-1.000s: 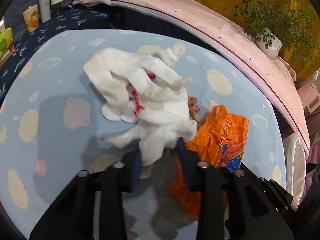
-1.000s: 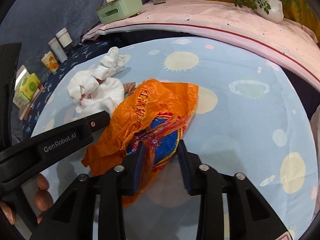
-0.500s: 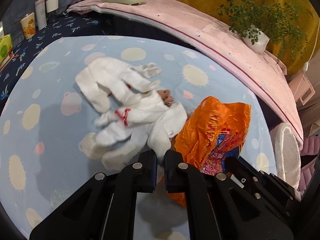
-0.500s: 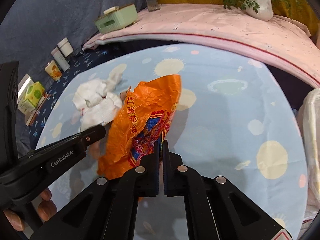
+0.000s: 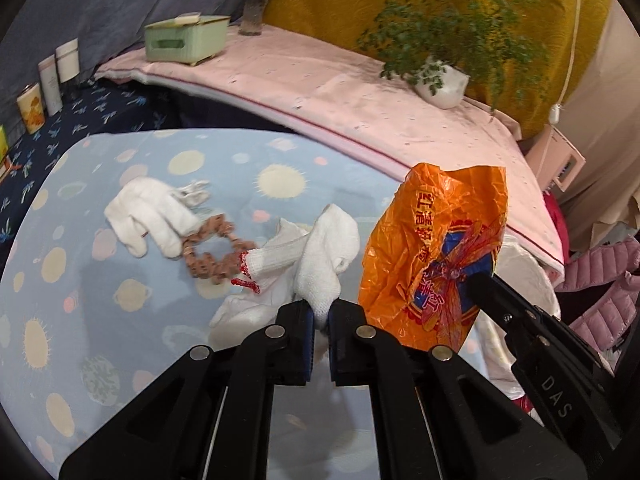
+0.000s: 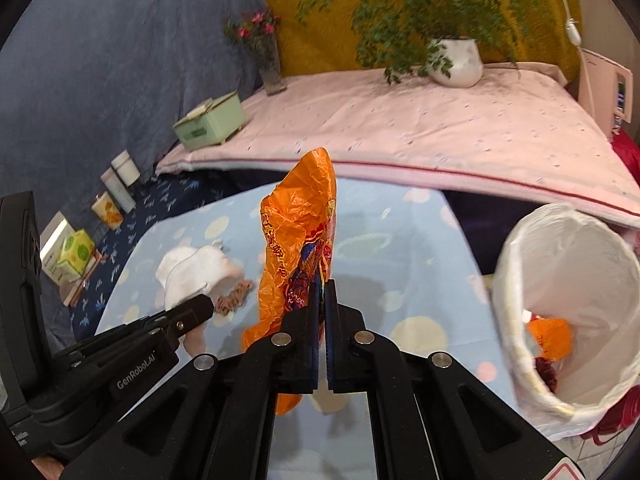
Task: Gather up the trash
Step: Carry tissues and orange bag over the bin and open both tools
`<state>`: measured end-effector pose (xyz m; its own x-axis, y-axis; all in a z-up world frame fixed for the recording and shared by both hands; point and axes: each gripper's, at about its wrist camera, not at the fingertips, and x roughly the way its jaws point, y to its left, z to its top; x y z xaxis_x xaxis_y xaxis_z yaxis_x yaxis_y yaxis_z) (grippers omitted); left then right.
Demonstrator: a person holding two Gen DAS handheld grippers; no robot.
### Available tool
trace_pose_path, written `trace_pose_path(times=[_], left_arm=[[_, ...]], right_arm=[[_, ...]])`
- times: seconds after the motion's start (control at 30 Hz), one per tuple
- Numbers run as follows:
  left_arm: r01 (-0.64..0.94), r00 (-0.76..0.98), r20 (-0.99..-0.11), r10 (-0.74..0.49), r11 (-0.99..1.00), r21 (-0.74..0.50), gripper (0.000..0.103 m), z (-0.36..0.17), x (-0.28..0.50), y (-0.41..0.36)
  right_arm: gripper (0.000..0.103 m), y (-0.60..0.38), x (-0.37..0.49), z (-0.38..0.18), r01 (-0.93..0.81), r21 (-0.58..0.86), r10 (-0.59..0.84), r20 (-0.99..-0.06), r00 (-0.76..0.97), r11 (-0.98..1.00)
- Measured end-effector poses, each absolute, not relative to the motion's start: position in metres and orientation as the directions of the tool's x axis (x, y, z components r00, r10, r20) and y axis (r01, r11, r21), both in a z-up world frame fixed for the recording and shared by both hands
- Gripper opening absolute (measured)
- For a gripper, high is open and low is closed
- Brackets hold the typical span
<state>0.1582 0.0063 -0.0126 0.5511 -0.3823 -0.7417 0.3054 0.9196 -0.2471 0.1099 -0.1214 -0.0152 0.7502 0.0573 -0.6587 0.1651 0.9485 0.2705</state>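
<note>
My left gripper (image 5: pixel 320 314) is shut on a white knitted glove (image 5: pixel 320 264) with a red cuff, lifted off the light blue patterned cloth (image 5: pixel 132 308). A second white glove (image 5: pixel 150 216) lies farther left on the cloth beside a brown bead bracelet (image 5: pixel 212 256). My right gripper (image 6: pixel 321 300) is shut on a crumpled orange plastic bag (image 6: pixel 298 232), which hangs raised above the cloth; the same bag (image 5: pixel 436 256) shows at the right of the left wrist view. A white-lined trash bin (image 6: pixel 568 312) stands at the right with orange trash inside.
A pink-covered ledge (image 5: pixel 360 96) runs behind, bearing a green box (image 5: pixel 184 38), a glass vase (image 6: pixel 272 64) and a potted plant (image 6: pixel 456 60). Cups and cartons (image 6: pixel 100 196) line the dark blue cloth at left. A pink jacket (image 5: pixel 600 280) lies at right.
Both grippers closed, the left on the white glove and the right on the orange bag, then rose with them. The bracelet and the second glove came into view on the cloth.
</note>
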Motion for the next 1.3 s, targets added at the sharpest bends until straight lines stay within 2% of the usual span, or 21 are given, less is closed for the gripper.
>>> trace_pose_path(times=[0.53,1.13,1.23,1.3], left_arm=[[0.548,0.481,-0.706,-0.52,0.807,-0.221,0.005,0.024,0.11,-0.119],[0.701,0.361,-0.727,-0.584,0.684,-0.201,0.006,0.014,0.078,-0.229],[0.701,0.36,-0.728,-0.583,0.685,-0.201,0.01,0.013,0.077,-0.236],[0.686,0.372,-0.733,-0.569,0.701,-0.196,0.041,0.012,0.079,-0.237]], right_arm=[[0.003,-0.236,0.037,0.017,0.346,0.303,-0.11,-0.591,0.799,0.888],[0.003,-0.332,-0.013,-0.001,0.509,0.337,-0.233,-0.603,0.763,0.792],[0.003,-0.339,-0.016,-0.005,0.521,0.341,-0.24,-0.606,0.758,0.783],[0.007,-0.344,-0.015,-0.007,0.522,0.348,-0.235,-0.609,0.757,0.779]])
